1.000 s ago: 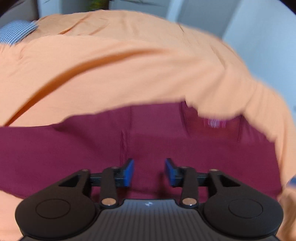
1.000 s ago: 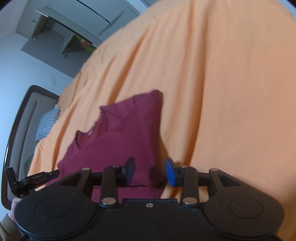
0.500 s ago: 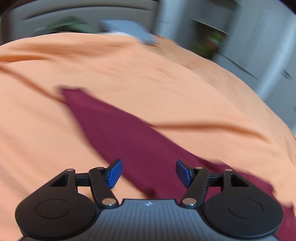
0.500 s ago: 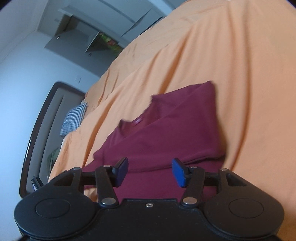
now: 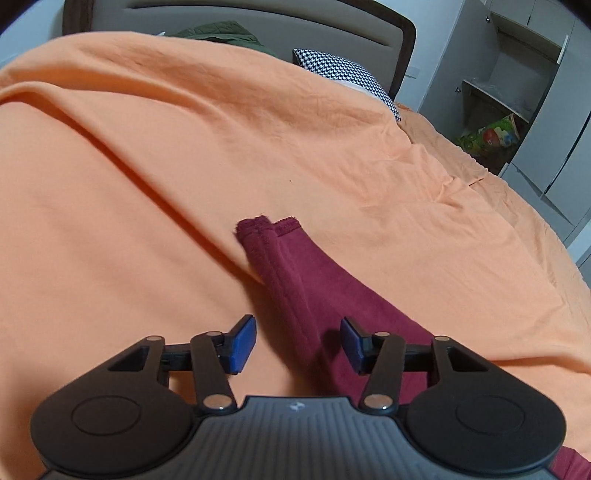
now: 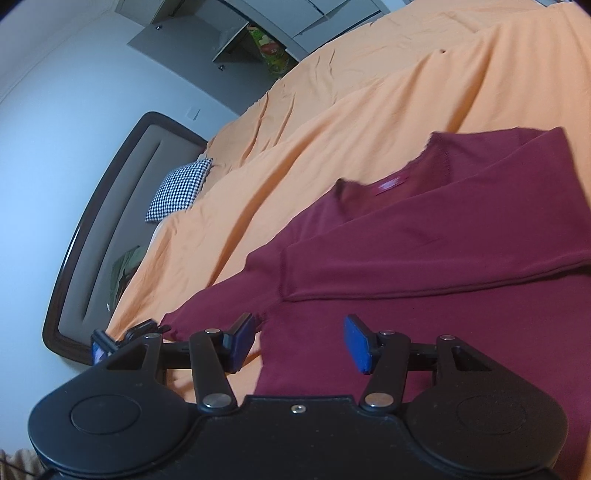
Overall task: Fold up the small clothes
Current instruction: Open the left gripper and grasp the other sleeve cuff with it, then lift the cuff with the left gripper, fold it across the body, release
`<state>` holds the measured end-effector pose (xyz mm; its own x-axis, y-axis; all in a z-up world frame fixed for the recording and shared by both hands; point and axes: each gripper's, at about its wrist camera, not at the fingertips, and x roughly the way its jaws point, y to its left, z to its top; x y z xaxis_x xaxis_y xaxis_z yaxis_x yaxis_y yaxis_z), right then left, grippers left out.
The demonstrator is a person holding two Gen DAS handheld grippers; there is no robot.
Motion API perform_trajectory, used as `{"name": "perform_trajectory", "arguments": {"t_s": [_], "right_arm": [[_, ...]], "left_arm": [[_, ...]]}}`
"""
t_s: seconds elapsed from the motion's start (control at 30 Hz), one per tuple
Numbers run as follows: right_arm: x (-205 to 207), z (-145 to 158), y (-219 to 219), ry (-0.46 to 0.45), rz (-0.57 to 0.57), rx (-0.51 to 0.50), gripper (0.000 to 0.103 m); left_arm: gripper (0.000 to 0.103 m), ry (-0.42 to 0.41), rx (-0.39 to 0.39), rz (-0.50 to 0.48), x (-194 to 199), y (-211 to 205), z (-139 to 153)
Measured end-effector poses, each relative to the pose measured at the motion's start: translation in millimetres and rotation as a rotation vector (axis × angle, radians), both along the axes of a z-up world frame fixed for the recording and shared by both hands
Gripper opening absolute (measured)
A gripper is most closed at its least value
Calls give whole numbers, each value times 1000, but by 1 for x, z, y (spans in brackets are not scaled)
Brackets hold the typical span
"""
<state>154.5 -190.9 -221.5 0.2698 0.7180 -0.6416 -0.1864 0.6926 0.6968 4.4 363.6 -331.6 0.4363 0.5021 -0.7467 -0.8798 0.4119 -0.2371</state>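
Observation:
A maroon long-sleeved top [image 6: 424, 251] lies on the orange bedsheet [image 6: 332, 122], one sleeve folded across its body, the neck label showing. My right gripper [image 6: 299, 341] is open and empty just above the top's lower body. In the left wrist view a sleeve of the top [image 5: 291, 273] runs away from me, its cuff at the far end. My left gripper [image 5: 298, 343] is open and empty, its jaws either side of the sleeve. The left gripper also shows in the right wrist view [image 6: 110, 341] at the sleeve end.
A checked pillow [image 5: 343, 74] and a green garment [image 5: 221, 31] lie by the headboard [image 5: 399, 44]. Grey cupboards with an open shelf [image 5: 498, 92] holding a colourful bag [image 5: 491, 136] stand to the right. The orange sheet [image 5: 147, 166] is creased in long ridges.
Both grippers opened wider. The left gripper swung from over the top's body to its sleeve end. The right gripper moved from the top's edge to over its body.

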Motion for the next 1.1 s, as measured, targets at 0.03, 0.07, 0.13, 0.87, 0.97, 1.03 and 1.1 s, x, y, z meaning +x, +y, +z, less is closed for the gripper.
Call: {"name": "perform_trajectory", "arguments": {"t_s": [0.03, 0.07, 0.13, 0.87, 0.97, 1.03, 1.1], "right_arm": [[-3, 0, 5, 1, -1, -2, 57], [-5, 0, 9, 3, -1, -5, 57], [-11, 0, 16, 7, -7, -14, 57], [11, 7, -55, -9, -209, 86, 57], [7, 5, -86, -8, -262, 84, 57], [2, 1, -105, 2, -293, 80, 57], [-3, -8, -120, 19, -323, 72, 57]], "left_arm": [[41, -1, 4, -9, 2, 2, -2], [24, -5, 7, -28, 4, 3, -2], [13, -14, 17, -63, 7, 3, 0], [7, -107, 313, -993, 154, -318, 89], [7, -32, 315, -1104, 168, -365, 61], [7, 35, 332, -1181, 168, -396, 38], [7, 107, 353, -1262, 166, -420, 13]]}}
